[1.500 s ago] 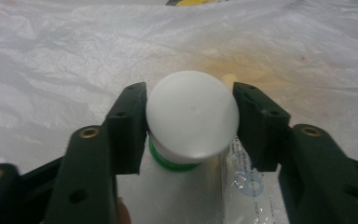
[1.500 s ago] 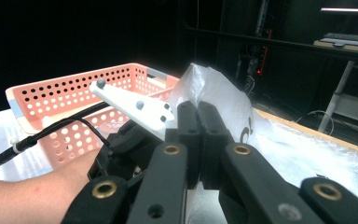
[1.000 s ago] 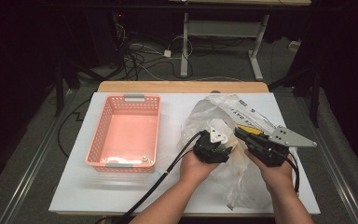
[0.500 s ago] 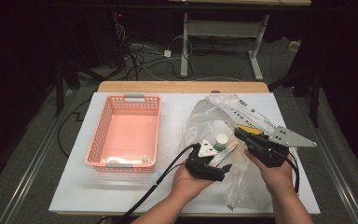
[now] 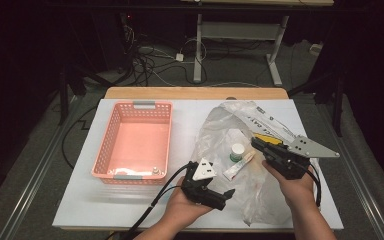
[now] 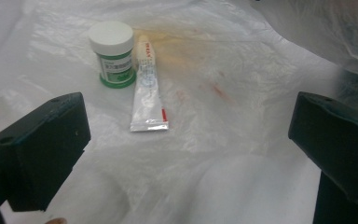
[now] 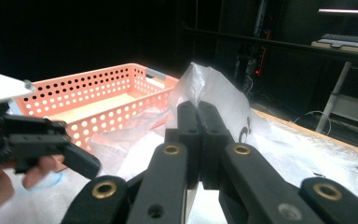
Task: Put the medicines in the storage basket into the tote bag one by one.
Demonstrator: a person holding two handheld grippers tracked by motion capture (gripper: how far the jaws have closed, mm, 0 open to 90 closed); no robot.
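- High view: a white table [image 5: 130,205] carries a pink basket [image 5: 136,140] on the left and a crumpled clear plastic bag [image 5: 240,150] on the right. A small jar [image 5: 237,151] with a white lid and a tube [image 5: 239,165] lie touching each other on the bag, between my two grippers.
- High view: left gripper [image 5: 225,196] sits near the front edge, pointing right toward the bag, jaws spread with nothing between them. Right gripper [image 5: 256,142] rests over the bag's right part; from here I cannot tell its jaw state.
- Left gripper view: both black jaws stand wide apart and empty. The jar [image 6: 113,54] stands upright, far and left of centre; the tube [image 6: 148,86] lies flat just beside it, crimped end toward me, on the bag [image 6: 242,93].
- Right gripper view: jaws pressed together at the bag's [image 7: 209,88] raised fold; I judge they pinch the plastic, though the contact itself is hidden. The basket [image 7: 98,100] lies beyond, the left gripper [image 7: 81,163] at the left edge.
- Step in hand, my judgement: bag held down by the right, left lining up on the contents.
- Next move: advance the left forward, straddle the tube across its width, close gently, then carry it to the basket. Risk: catching loose plastic with it.
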